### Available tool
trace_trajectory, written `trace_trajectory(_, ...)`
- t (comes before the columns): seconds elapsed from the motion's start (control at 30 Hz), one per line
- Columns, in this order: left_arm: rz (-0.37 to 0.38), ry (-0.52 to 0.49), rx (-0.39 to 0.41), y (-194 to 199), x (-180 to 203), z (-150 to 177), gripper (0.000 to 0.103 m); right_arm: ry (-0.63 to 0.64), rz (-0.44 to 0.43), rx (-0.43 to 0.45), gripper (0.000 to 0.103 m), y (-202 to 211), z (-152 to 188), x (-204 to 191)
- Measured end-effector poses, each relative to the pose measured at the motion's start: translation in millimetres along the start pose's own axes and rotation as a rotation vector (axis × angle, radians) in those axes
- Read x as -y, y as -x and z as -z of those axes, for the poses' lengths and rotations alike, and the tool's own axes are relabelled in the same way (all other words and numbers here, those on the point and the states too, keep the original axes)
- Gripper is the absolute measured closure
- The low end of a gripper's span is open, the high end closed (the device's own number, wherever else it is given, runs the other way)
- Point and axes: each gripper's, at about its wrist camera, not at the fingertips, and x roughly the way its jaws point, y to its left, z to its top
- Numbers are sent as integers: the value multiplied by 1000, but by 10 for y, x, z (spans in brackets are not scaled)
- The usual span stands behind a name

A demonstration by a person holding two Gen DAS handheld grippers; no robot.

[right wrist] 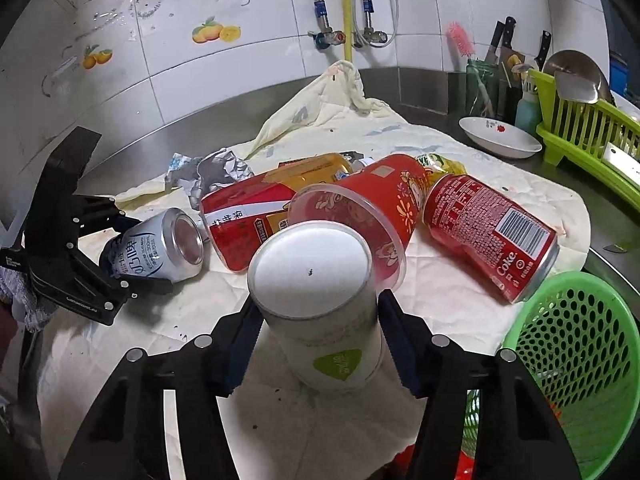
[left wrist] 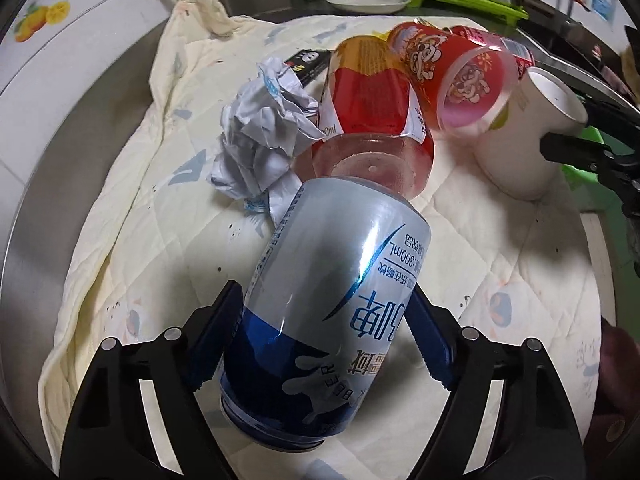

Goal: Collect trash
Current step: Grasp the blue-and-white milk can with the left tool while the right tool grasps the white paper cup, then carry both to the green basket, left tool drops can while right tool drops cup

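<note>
Left gripper (left wrist: 326, 332) pinches the silver-blue beer can (left wrist: 332, 304) at the near left of the quilted cloth (left wrist: 120, 216). Right gripper (right wrist: 318, 328) clamps the white paper cup (right wrist: 320, 300) at centre. Pickup step in hand. Next: carry both right to the green basket (right wrist: 576, 364), then release.

Kitchen counter, tiled corner.
White wall tiles (right wrist: 248, 68) with fruit decals ahead; steel counter (right wrist: 420, 92) below; green dish rack (right wrist: 592, 136) far right.

Left tool (left wrist: 328, 320) clamped on load; right tool (right wrist: 318, 320) likewise
</note>
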Motion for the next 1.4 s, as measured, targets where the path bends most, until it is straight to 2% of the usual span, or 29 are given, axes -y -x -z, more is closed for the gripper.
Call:
trace_trajectory(0.17, 2, 80, 22, 158, 33, 63, 27, -5, -14, 28, 46, 196, 27, -15)
trace_trajectory(0.4, 20, 130, 67, 368, 221, 116, 30, -23, 10, 80, 46, 612, 120, 131)
trace_trajectory(0.57, 63, 145, 108, 499, 367, 46, 30, -48, 100, 86, 46, 850, 208, 499)
trace_trajectory(0.7, 102, 147, 141, 594, 527, -47, 31, -109, 199, 56, 46, 909, 310, 1008)
trace_trajectory(0.87, 138, 121, 164, 640, 794, -244, 31, -156, 323, -9, 46, 862, 473, 1590)
trace_trajectory(1.07, 200, 78, 195, 648, 1159, -580, 31, -188, 403, -57, 46, 736, 556, 2133)
trace_trajectory(1.3, 282, 16, 213, 551, 1709, -1034, 31, -181, 487, -52, 45, 719, 590, 2463)
trace_trajectory(1.4, 317, -14, 214, 463, 1961, -1222, 31, -197, 482, -32, 45, 836, 645, 2531)
